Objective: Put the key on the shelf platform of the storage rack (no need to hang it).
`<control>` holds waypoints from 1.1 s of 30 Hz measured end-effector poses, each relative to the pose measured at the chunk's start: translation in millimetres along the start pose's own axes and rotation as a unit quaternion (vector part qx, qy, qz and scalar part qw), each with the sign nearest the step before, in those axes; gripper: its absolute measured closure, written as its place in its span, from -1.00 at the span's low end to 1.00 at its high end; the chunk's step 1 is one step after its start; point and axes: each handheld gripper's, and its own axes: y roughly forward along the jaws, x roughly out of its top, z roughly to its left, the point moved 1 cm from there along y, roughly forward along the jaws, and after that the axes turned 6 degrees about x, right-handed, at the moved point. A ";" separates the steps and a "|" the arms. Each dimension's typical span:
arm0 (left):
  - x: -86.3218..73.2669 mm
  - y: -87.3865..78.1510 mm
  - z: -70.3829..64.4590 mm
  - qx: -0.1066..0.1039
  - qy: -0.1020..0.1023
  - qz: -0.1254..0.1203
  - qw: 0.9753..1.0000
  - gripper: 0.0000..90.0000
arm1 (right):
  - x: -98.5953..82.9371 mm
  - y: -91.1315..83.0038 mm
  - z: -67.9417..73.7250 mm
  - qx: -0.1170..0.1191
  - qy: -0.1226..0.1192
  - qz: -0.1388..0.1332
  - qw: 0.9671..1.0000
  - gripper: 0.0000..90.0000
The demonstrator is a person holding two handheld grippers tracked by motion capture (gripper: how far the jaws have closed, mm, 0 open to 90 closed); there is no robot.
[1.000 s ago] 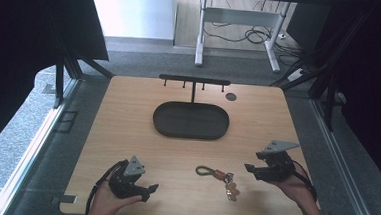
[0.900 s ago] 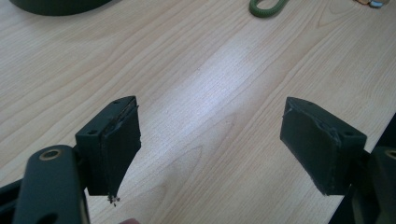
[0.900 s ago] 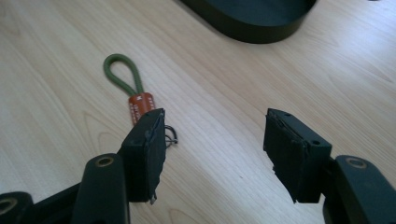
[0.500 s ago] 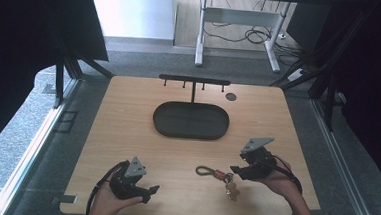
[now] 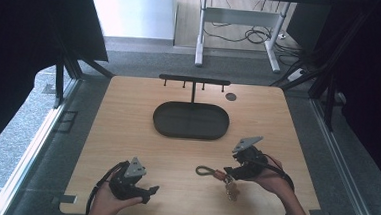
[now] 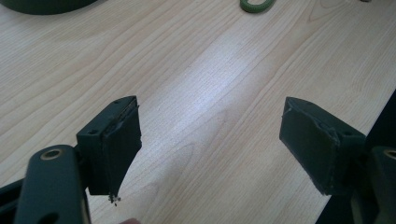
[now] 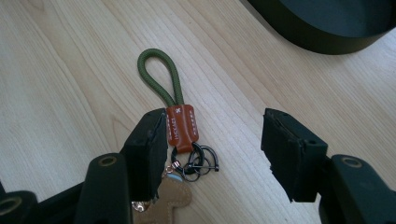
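Note:
A keychain [image 5: 213,173] lies on the wooden table near the front right. It has an olive green cord loop [image 7: 161,77], an orange leather band [image 7: 181,123], black rings [image 7: 198,163] and a tan leather charm [image 7: 170,198]. My right gripper [image 5: 229,171] stands open low over it. In the right gripper view the band lies between the jaws of the right gripper [image 7: 212,126], close against the left one. My left gripper [image 5: 152,191] rests at the front left, open with bare wood between the jaws of the left gripper [image 6: 210,126].
A black oval tray [image 5: 158,120] sits mid-table, with a black hook rack [image 5: 194,80] just behind it. A small dark disc [image 5: 230,96] lies at the back right. The table's front edge is close to both hands.
My right gripper has moved left and forward along the table until its open jaws reach the keychain. The left gripper has stayed in place.

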 end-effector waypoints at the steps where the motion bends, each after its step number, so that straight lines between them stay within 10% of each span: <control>1: 0.0 -0.1 0.0 0.000 0.000 0.000 1.000 -0.53 | 0.9 1.2 0.2 0.001 0.000 0.001 1.000 -0.07; 33: -1.8 0.3 3.4 0.005 -0.001 0.001 1.000 -0.52 | 16.9 49.5 2.3 0.028 -0.011 0.054 0.998 -0.05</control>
